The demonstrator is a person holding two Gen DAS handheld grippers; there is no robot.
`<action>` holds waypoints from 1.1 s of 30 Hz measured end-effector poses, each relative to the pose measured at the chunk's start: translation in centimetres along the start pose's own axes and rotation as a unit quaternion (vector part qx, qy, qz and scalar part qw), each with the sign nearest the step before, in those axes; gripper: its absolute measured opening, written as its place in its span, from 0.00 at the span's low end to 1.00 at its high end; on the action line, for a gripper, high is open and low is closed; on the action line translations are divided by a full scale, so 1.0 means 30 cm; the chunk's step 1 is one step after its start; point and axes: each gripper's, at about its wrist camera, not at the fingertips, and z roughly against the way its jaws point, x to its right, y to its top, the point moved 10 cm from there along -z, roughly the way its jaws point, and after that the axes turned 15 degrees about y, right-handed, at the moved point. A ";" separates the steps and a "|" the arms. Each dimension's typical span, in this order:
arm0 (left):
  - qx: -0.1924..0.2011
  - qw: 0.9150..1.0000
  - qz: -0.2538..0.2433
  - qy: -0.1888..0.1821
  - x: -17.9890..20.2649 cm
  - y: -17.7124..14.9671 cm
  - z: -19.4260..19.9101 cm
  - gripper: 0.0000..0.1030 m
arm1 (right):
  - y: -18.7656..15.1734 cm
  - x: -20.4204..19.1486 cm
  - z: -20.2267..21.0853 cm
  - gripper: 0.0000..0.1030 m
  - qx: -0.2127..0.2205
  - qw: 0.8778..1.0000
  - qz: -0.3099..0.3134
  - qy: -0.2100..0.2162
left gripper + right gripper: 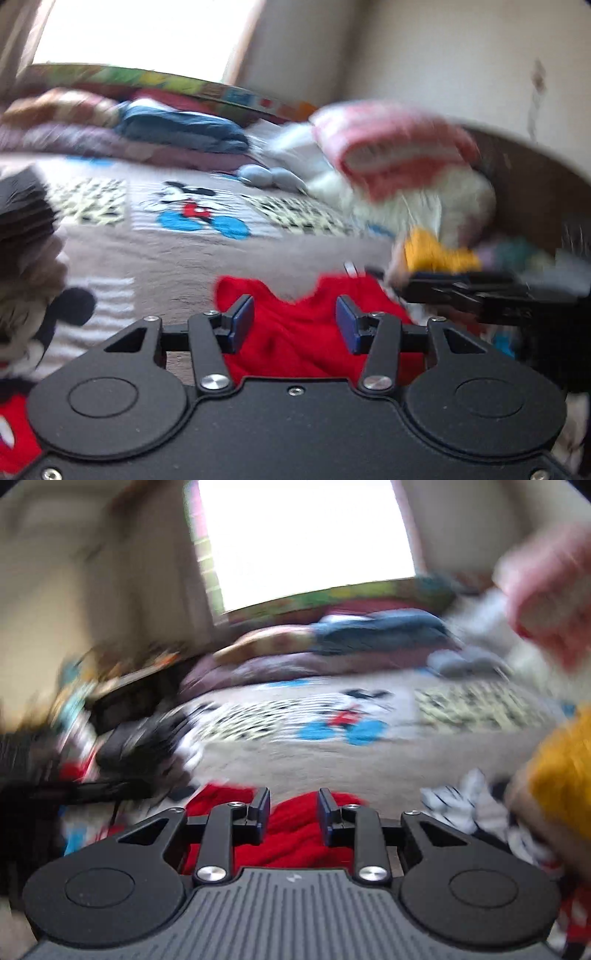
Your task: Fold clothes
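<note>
A red garment [295, 332] lies bunched on a Mickey Mouse bedspread [192, 210], right under both grippers. My left gripper [295, 321] is open, its blue pads apart over the red cloth, not closed on it. My right gripper [292, 814] is open too, with the red garment [295, 834] between and below its fingers. The right gripper's black body [480, 295] shows at the right of the left wrist view. Both views are motion-blurred.
A pile of clothes, pink-and-white [391, 147], white and yellow [436, 254], sits at the right of the bed. Folded blue and purple bedding [177, 129] lies at the far side under a window. Striped socks [458, 805] and a yellow garment [561, 768] lie at right.
</note>
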 end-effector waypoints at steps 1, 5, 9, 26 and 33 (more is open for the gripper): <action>0.002 1.000 -0.023 0.003 0.023 -0.014 -0.012 0.46 | -0.010 -0.031 -0.017 0.29 -0.014 0.999 0.030 0.006; -0.002 0.996 -0.085 0.022 0.055 -0.105 -0.077 0.46 | -0.064 -0.039 -0.087 0.31 -0.041 0.997 0.062 0.010; -0.006 0.991 -0.124 0.045 0.064 -0.166 -0.123 0.46 | -0.127 -0.008 -0.132 0.34 -0.050 0.996 0.066 0.012; 0.000 0.995 -0.088 0.047 0.041 -0.028 -0.119 0.48 | -0.100 0.007 -0.108 0.45 -0.015 0.999 0.038 0.034; -0.041 0.996 -0.058 0.056 -0.010 -0.057 -0.287 0.48 | -0.062 0.137 -0.178 0.45 -0.016 1.000 0.006 0.009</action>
